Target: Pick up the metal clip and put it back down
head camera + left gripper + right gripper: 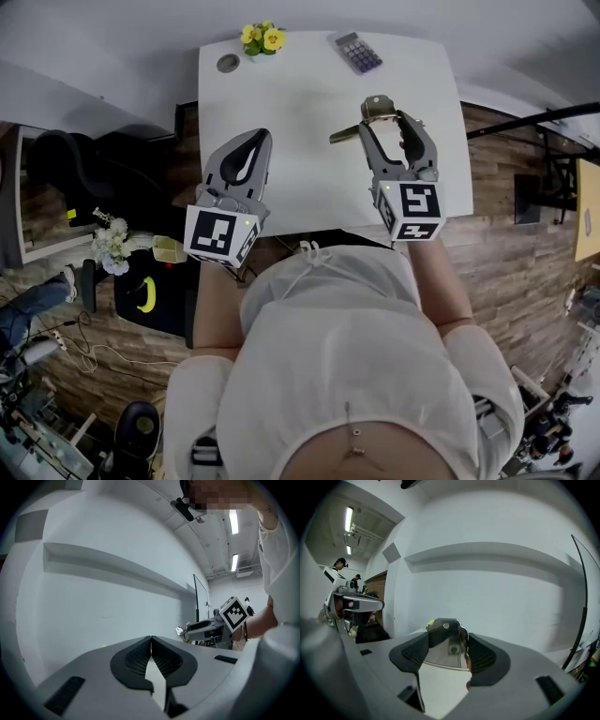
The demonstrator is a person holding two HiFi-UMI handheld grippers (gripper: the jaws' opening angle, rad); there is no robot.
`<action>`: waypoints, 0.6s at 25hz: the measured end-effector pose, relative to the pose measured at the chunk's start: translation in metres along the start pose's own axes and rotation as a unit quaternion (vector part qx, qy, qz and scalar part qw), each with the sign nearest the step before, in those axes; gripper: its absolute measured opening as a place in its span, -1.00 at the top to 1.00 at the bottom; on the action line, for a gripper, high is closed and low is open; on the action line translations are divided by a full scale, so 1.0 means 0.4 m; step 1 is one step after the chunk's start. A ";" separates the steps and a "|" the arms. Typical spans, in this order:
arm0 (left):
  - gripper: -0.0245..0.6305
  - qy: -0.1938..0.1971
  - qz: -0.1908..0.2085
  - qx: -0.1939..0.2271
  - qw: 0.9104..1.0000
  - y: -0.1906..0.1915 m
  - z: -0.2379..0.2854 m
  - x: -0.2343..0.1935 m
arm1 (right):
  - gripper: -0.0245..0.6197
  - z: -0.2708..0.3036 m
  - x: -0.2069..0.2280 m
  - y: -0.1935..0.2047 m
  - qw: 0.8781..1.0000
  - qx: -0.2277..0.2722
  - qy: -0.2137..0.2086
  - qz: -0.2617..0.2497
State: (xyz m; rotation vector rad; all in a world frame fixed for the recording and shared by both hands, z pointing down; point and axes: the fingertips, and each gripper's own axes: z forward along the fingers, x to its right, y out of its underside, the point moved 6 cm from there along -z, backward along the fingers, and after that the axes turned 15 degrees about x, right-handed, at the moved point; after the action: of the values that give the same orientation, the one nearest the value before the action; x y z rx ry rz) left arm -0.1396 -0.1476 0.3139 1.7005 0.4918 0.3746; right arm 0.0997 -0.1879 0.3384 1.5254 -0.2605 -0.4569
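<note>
The metal clip [370,117] is a shiny bent steel piece held above the white table [300,84], with one arm sticking out to the left. My right gripper [384,127] is shut on the clip, and in the right gripper view the clip [449,641] fills the gap between the two black pads. My left gripper [246,155] hovers over the table's left front part with its jaws shut and nothing between them; the left gripper view shows the pads [140,656] meeting. The right gripper [206,627] also shows in the left gripper view, at mid right.
A calculator [358,52] lies at the table's far edge and a small pot of yellow flowers [262,39] stands at the far left beside a round grey cap [228,63]. A black chair [66,164] stands on the wooden floor to the left.
</note>
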 end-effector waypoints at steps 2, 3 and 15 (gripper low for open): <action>0.87 -0.003 -0.002 -0.008 1.000 0.020 0.011 -0.004 | 0.08 0.014 0.002 0.039 1.000 -0.012 -0.007 0.007; 0.87 -0.004 -0.003 -0.013 1.000 0.031 0.017 -0.006 | 0.08 0.020 0.003 0.060 1.000 -0.020 -0.010 0.010; 0.87 -0.021 -0.032 -0.080 0.996 0.198 0.053 0.001 | 0.08 0.059 0.006 0.345 0.987 -0.145 -0.041 0.062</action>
State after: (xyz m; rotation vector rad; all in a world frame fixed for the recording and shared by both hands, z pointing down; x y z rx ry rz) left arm -0.1195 -0.1766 0.3879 1.5315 0.4719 0.3215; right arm 0.1086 -0.2121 0.4762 1.2012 -0.3360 -0.4393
